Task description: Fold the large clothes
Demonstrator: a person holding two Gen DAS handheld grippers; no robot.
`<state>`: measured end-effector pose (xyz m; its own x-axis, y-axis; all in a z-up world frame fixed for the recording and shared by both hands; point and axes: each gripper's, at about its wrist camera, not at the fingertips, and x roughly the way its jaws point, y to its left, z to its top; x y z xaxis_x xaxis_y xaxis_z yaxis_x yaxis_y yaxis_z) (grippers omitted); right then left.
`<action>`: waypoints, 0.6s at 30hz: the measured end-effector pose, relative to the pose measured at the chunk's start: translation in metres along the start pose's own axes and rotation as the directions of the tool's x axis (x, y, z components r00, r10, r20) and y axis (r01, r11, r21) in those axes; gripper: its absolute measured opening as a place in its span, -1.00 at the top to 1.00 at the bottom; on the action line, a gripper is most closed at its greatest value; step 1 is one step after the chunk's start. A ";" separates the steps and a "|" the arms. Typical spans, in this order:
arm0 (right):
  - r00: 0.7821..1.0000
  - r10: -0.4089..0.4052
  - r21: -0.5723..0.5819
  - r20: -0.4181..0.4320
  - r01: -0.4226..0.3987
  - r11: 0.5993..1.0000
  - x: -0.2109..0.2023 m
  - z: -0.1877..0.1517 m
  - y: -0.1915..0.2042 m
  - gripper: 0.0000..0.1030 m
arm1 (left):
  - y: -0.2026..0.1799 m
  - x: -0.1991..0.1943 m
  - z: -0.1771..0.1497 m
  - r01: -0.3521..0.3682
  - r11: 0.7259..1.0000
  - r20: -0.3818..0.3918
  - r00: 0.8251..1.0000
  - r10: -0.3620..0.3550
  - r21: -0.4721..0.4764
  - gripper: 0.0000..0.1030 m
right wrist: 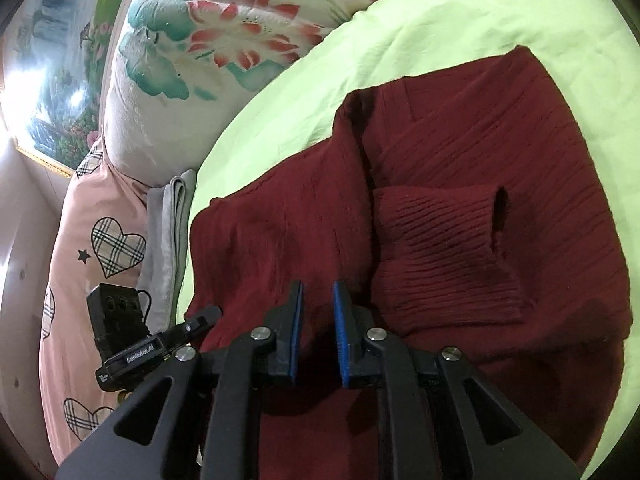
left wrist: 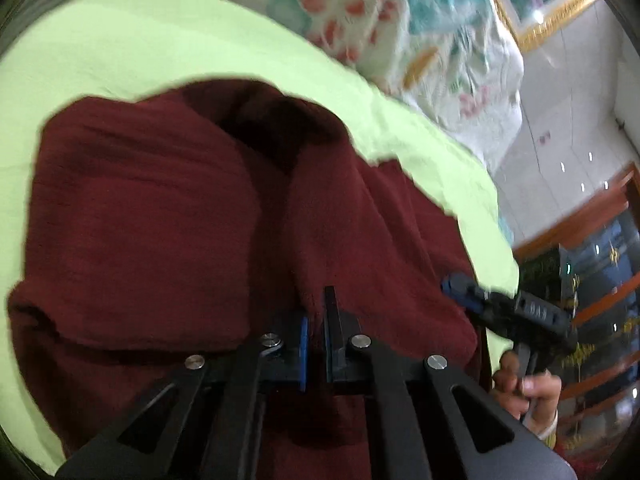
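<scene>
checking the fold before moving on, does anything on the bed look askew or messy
The dark red ribbed knit sweater on the lime green bedsheet is bunched, not flat: one ribbed sleeve cuff lies crosswise on the body, with rumpled folds beside it. Nothing looks torn or spilled.

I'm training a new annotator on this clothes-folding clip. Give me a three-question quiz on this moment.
1. True or false: the dark red sweater lies on a light green sheet.
2. Which gripper shows a clear gap between its blue pads: A) left gripper B) right gripper?
3. Fill in: beside the sheet in the right wrist view lies a pink pillow printed with plaid ____.

Key: 1 true; 2 B; 3 hearts.
</scene>
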<state>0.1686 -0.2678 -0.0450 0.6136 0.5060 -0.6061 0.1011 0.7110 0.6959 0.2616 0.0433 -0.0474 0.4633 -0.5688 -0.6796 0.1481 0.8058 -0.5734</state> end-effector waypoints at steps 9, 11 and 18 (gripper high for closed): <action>1.000 0.024 0.006 0.014 -0.024 1.000 0.004 0.000 0.000 0.30 | 0.057 -0.030 -0.008 -0.005 0.987 0.092 0.996 0.020 -0.160 0.93; 0.999 0.034 0.003 0.006 -0.034 0.999 0.013 -0.001 0.003 0.30 | 0.058 -0.030 -0.011 -0.009 0.987 0.095 0.995 0.024 -0.163 0.93; 0.999 0.031 0.004 -0.043 -0.031 1.000 0.046 -0.002 0.002 0.58 | 0.051 -0.020 -0.009 -0.014 0.987 0.073 0.997 0.026 -0.161 0.93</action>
<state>0.1956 -0.2418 -0.0724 0.5821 0.5483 -0.6004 0.0854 0.6931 0.7158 0.2519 0.0944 -0.0676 0.5297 -0.5339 -0.6590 -0.0010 0.7766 -0.6300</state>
